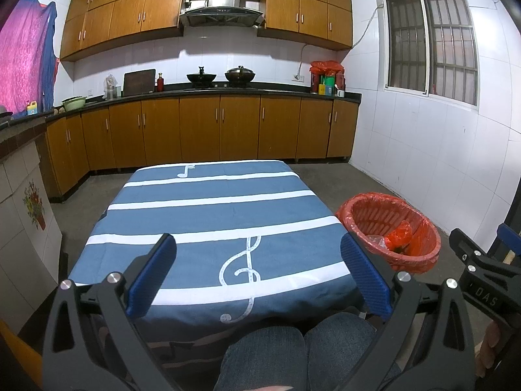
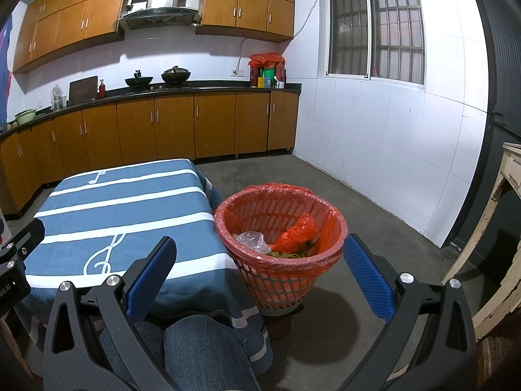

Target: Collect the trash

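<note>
A: Status on both tools?

B: Left gripper [image 1: 259,273] has its jaws wide apart with nothing between them, held low over the near edge of the table [image 1: 211,215]. Right gripper [image 2: 260,270] is the same, spread wide and empty, aimed at the bin [image 2: 322,262].

A: Where's the trash?

B: In the bin already. Red crumpled bag [image 2: 298,229], clear plastic wrap [image 2: 252,239], some greenish scraps under them (can't tell what they are). Nothing loose shows on the striped cloth in either view.

A: Why is the bin there?

B: It stands on the floor just beside the table's right corner, rim below the tabletop. My read is that this makes a drop from the right side short. The red liner [image 2: 228,215] is folded over the rim so it stays open.

A: And the person?

B: Seated at the near edge, knees [image 1: 302,348] under the cloth overhang. Both tools sit low near the lap, which looks like a rest pose.

A: So done?

B: Probably, or close to it. The floor behind the table is hidden, so I can't rule out a stray piece.
</note>
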A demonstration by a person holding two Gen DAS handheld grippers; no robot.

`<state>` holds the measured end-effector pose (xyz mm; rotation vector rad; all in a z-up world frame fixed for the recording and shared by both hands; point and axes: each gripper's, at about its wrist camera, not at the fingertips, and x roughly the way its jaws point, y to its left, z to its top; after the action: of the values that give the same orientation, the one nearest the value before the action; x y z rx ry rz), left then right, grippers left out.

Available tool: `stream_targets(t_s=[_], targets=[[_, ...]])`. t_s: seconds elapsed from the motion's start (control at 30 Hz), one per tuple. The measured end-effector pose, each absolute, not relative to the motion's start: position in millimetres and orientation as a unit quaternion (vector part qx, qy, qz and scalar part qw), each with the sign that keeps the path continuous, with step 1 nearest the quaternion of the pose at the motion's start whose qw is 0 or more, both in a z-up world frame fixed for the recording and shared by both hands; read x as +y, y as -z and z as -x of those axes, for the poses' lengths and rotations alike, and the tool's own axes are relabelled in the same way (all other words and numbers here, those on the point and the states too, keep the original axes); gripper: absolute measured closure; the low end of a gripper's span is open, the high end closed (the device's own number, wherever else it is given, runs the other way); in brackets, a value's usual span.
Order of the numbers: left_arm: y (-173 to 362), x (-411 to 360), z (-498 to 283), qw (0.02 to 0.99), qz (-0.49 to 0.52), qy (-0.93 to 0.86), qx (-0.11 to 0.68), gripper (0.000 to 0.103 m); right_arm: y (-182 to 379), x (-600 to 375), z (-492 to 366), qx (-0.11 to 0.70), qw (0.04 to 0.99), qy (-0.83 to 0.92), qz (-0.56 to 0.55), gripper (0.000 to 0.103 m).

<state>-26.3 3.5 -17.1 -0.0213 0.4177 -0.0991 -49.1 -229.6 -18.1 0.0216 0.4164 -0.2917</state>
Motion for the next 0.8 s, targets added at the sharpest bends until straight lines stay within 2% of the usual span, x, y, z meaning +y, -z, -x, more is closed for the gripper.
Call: stream_targets(t_s=[0.8], targets=[[22.1,2.4,25.3,0.976,0.013,0.045,0.211,0.004,18.4,-230.5,48.7,0.206,0.968,0.144,-0.011,0.002]])
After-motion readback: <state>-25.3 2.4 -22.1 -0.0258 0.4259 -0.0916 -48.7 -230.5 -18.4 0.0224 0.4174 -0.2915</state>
